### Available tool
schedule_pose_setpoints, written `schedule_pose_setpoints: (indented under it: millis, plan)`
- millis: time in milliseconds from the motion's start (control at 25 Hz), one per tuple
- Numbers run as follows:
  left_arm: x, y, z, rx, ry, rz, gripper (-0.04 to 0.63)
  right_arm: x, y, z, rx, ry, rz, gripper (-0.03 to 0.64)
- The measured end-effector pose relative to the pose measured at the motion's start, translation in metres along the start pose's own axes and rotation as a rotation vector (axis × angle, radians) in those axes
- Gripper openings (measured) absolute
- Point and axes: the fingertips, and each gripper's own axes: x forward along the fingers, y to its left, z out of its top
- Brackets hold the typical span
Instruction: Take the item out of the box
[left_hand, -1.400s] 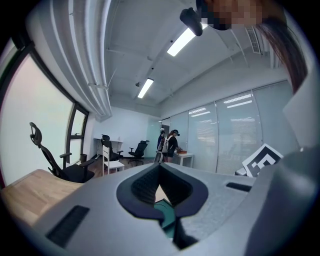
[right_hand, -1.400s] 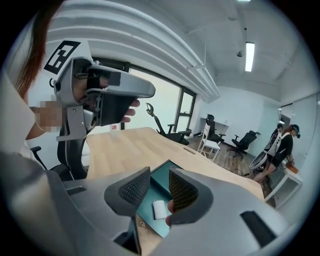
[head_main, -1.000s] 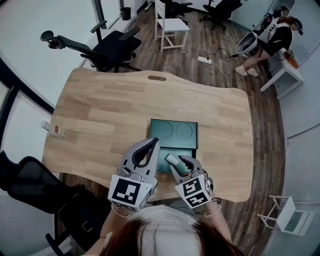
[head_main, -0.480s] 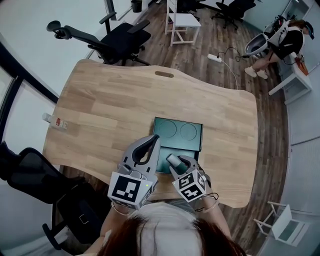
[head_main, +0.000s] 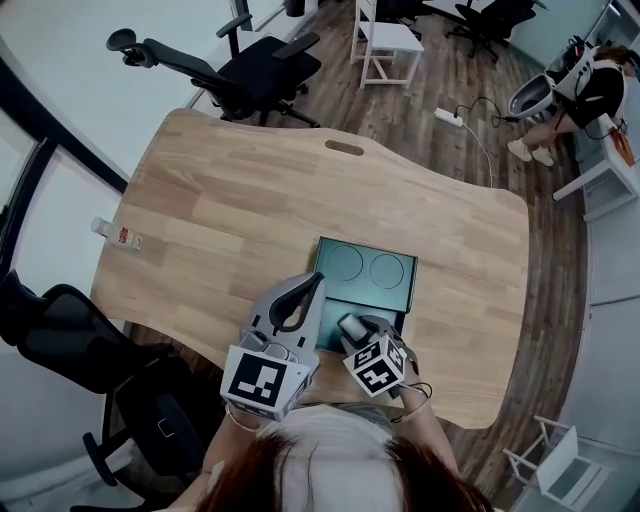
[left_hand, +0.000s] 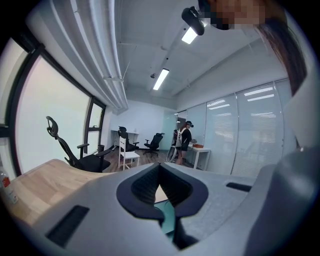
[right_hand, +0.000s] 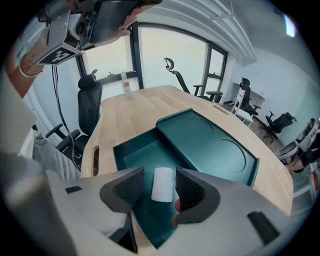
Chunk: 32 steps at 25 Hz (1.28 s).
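Observation:
A dark teal box (head_main: 365, 268) lies open on the wooden table (head_main: 230, 220), its lid (right_hand: 210, 145) folded back flat. In the right gripper view a small white roll (right_hand: 162, 183) lies on the box floor (right_hand: 135, 155). My right gripper (right_hand: 159, 175) points steeply down into the box. Its jaws have just been opening and stand open on either side of the roll, not pressing it. In the head view the right gripper (head_main: 352, 325) is over the box's near half. My left gripper (head_main: 316, 280) hovers at the box's left edge, shut and empty (left_hand: 159, 167).
A small bottle (head_main: 118, 235) lies at the table's left edge. Black office chairs (head_main: 260, 75) and a white chair (head_main: 390, 40) stand beyond the far edge, another black chair (head_main: 60, 340) at the near left. A person (head_main: 590, 90) stands far right.
My right gripper has sunk toward the box and tipped further downward. The left gripper has shifted only slightly.

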Motion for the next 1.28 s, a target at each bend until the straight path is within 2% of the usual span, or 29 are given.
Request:
schedule_pose_setpoints:
  millis: [200,360,840,1280]
  plan:
    - [0.005,0.006,-0.006,-0.003,0.032,0.012,0.004,0.018,-0.003,-0.008,-0.001,0.052,0.024,0.215]
    - [0.006,0.006,-0.013,-0.034,0.073,0.028,0.004,0.028,-0.003,-0.013,-0.001,0.084,0.049,0.219]
    - [0.016,0.009,-0.018,-0.042,0.101,0.026,0.005,0.046,-0.006,-0.025,0.021,0.152,0.082,0.221]
    - [0.015,0.012,-0.021,-0.037,0.105,0.024,0.005,0.058,-0.002,-0.034,0.036,0.173,0.086,0.219]
